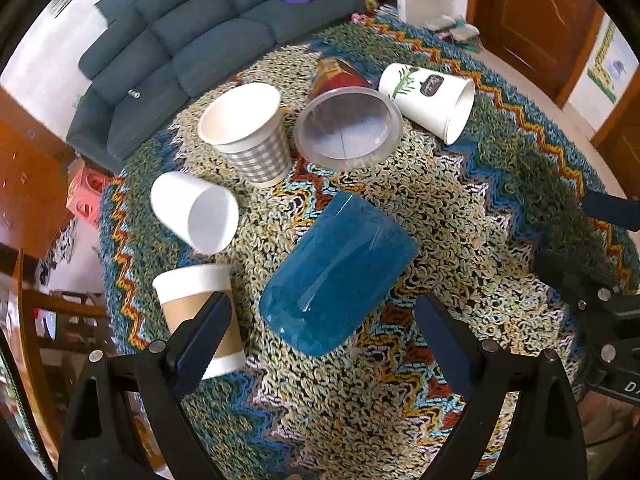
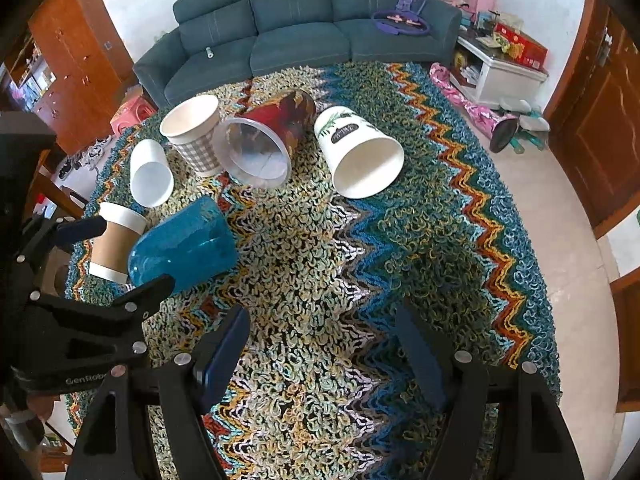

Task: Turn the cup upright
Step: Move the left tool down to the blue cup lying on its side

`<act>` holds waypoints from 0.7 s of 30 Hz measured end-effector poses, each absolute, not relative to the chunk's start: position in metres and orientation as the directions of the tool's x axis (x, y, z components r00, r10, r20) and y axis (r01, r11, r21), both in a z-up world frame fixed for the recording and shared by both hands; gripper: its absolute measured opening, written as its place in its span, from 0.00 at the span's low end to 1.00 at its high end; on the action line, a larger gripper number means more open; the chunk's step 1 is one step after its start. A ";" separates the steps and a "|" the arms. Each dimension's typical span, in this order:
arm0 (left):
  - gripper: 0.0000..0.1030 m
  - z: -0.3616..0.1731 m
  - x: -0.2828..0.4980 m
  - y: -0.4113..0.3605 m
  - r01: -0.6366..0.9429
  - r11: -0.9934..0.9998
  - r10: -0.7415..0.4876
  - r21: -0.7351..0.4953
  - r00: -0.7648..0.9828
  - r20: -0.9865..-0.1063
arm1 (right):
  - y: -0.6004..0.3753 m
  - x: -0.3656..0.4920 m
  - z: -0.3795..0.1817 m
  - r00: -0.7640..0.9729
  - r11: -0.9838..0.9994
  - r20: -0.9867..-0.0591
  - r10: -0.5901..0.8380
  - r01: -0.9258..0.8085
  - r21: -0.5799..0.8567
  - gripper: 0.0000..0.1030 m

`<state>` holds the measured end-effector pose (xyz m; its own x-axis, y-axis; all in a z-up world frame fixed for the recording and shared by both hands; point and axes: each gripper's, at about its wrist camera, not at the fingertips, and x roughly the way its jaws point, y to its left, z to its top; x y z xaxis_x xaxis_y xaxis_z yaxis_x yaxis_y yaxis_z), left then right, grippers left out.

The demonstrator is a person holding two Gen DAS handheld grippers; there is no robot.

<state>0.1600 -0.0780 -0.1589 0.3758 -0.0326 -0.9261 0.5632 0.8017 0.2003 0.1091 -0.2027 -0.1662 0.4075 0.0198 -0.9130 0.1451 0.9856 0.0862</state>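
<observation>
Pretty sure the blue translucent cup point(image 1: 338, 276) is my target here. It's lying on its side near the left-middle of the woven zigzag table cover point(image 1: 460, 208), rounded base toward me and mouth pointing away, right in front of the left gripper point(image 1: 320, 332). The jaws on that one are spread wide with nothing between them, lined up either side of the cup but not touching it as far as I can tell. So I'd call this the approach step, grasp not made yet. Next move as I see it: ease forward so the fingers straddle the body, close gently since thin plastic will probably flex, then rotate it onto its base.

The right gripper point(image 2: 320, 344) is also wide open and empty, hovering over bare cover well apart from any cup.

Cup count, six total:
- one blue
- one brown-sleeved paper cup point(image 1: 200, 308), standing, just beside the blue one
- one plain white cup point(image 1: 196, 212) on its side
- one grey checked cup point(image 1: 248, 132) upright
- one red cup with a clear rim point(image 1: 344, 120) on its side
- one white cup with a leaf print point(image 1: 428, 100) on its side

Blue sofa point(image 2: 296, 28) behind the table.
</observation>
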 end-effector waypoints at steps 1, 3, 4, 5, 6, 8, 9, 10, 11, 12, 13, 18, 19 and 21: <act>0.92 -0.161 0.162 -0.080 0.573 0.793 -0.030 0.205 0.373 -0.927 | -0.204 0.110 -0.168 0.405 0.985 -0.914 0.020 0.148 0.087 0.74; 0.92 -0.166 0.165 -0.084 0.592 0.781 -0.034 0.200 0.359 -0.933 | -0.206 0.110 -0.171 0.398 0.985 -0.917 0.021 0.151 0.089 0.74; 0.92 -0.168 0.166 -0.086 0.598 0.776 -0.032 0.199 0.352 -0.935 | -0.206 0.111 -0.173 0.395 0.984 -0.918 0.023 0.153 0.090 0.74; 0.92 -0.170 0.168 -0.087 0.602 0.773 -0.031 0.198 0.348 -0.937 | -0.206 0.111 -0.174 0.393 0.984 -0.919 0.024 0.153 0.091 0.74; 0.92 -0.173 0.170 -0.089 0.609 0.769 -0.030 0.196 0.341 -0.940 | -0.207 0.112 -0.176 0.390 0.984 -0.921 0.025 0.154 0.092 0.74; 0.92 -0.179 0.172 -0.090 0.621 0.762 -0.030 0.187 0.321 -0.947 | -0.207 0.113 -0.178 0.385 0.983 -0.923 0.029 0.154 0.095 0.74; 0.92 -0.182 0.174 -0.091 0.624 0.759 -0.026 0.183 0.310 -0.950 | -0.208 0.113 -0.180 0.382 0.983 -0.924 0.030 0.154 0.096 0.74; 0.92 -0.185 0.176 -0.092 0.628 0.757 -0.022 0.182 0.303 -0.953 | -0.208 0.114 -0.181 0.380 0.983 -0.924 0.032 0.154 0.097 0.74; 0.92 -0.188 0.177 -0.093 0.634 0.752 -0.021 0.180 0.296 -0.955 | -0.208 0.114 -0.182 0.378 0.983 -0.925 0.033 0.155 0.098 0.74; 0.91 -0.189 0.177 -0.093 0.638 0.748 -0.020 0.180 0.293 -0.956 | -0.208 0.114 -0.183 0.376 0.983 -0.926 0.035 0.155 0.100 0.74; 0.91 -0.191 0.178 -0.094 0.646 0.741 -0.016 0.185 0.292 -0.956 | -0.209 0.115 -0.184 0.373 0.983 -0.927 0.037 0.155 0.101 0.74; 0.84 -0.199 0.180 -0.101 0.677 0.702 0.018 0.221 0.294 -0.956 | -0.211 0.115 -0.188 0.367 0.981 -0.929 0.044 0.162 0.110 0.74; 0.84 -0.200 0.181 -0.102 0.681 0.694 0.026 0.232 0.298 -0.954 | -0.211 0.116 -0.188 0.366 0.980 -0.929 0.046 0.163 0.112 0.74; 0.84 -0.202 0.182 -0.104 0.687 0.684 0.036 0.245 0.303 -0.952 | -0.211 0.115 -0.189 0.366 0.980 -0.929 0.050 0.162 0.116 0.74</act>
